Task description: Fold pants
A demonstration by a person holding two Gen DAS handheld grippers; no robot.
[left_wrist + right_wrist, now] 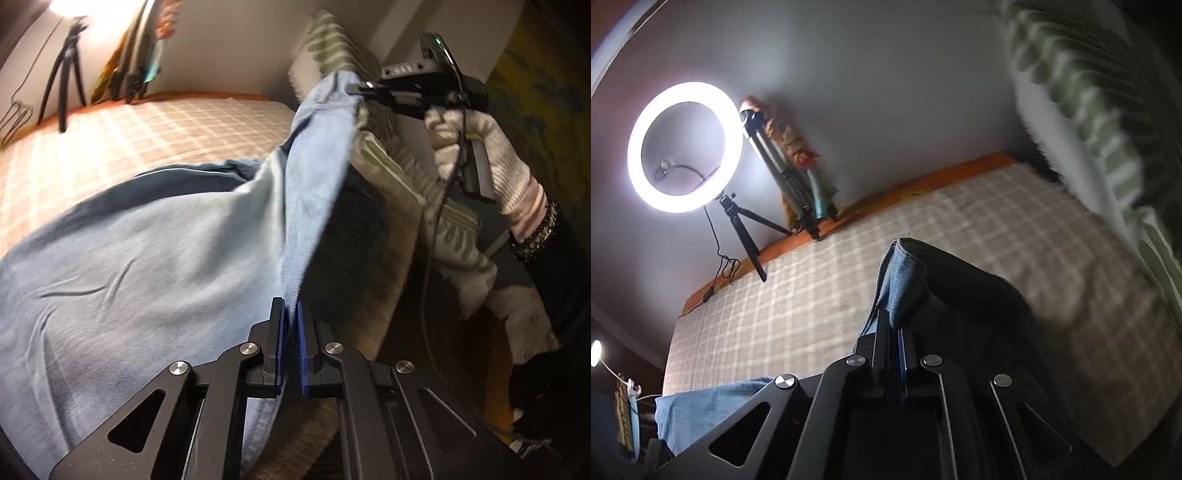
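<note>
Left gripper [291,314] pinched tight on an edge of the blue pants [147,258], fabric caught between its blue pads. Right gripper [360,88], held in a gloved hand [476,147], clamped on another part of the same edge, lifted above the bed [166,129]; in its own view a hem corner sticks up past the closed fingers. Cloth stretches taut between the two grips. Remainder of pants lies heaped on the checked bedcover. Striped pillow [388,166] just beyond.
</note>
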